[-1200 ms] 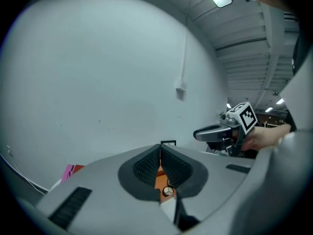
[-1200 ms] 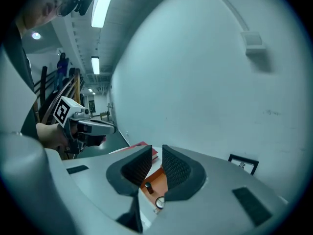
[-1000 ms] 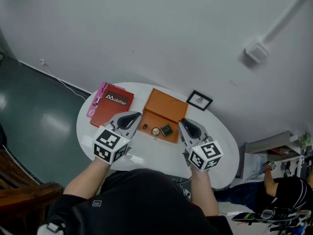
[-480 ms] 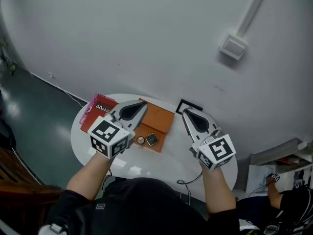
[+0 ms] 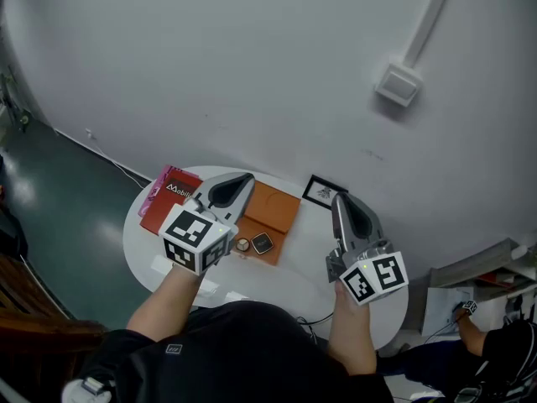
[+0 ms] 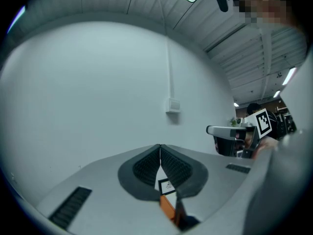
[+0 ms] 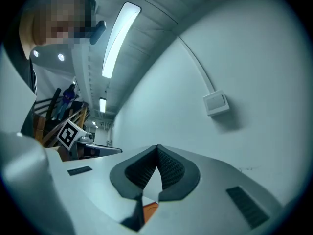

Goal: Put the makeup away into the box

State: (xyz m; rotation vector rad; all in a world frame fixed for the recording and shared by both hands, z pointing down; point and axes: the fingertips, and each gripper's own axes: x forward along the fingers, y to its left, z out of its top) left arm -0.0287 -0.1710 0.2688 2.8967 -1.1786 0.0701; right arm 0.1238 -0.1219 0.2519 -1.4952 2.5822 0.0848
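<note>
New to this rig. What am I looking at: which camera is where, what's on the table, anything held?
There is no robot here: a person holds a two-jaw gripper in each hand. The head view comes from a camera on the person's head, looking down. The other two cameras ride on the grippers and look along their jaws. The marker cubes belong to the grippers. On the round white table lie an orange box with a round case and a square case on its near part, red books on its left, and a framed picture on its right. The left gripper and right gripper hang above the table, both shut and empty.
</note>
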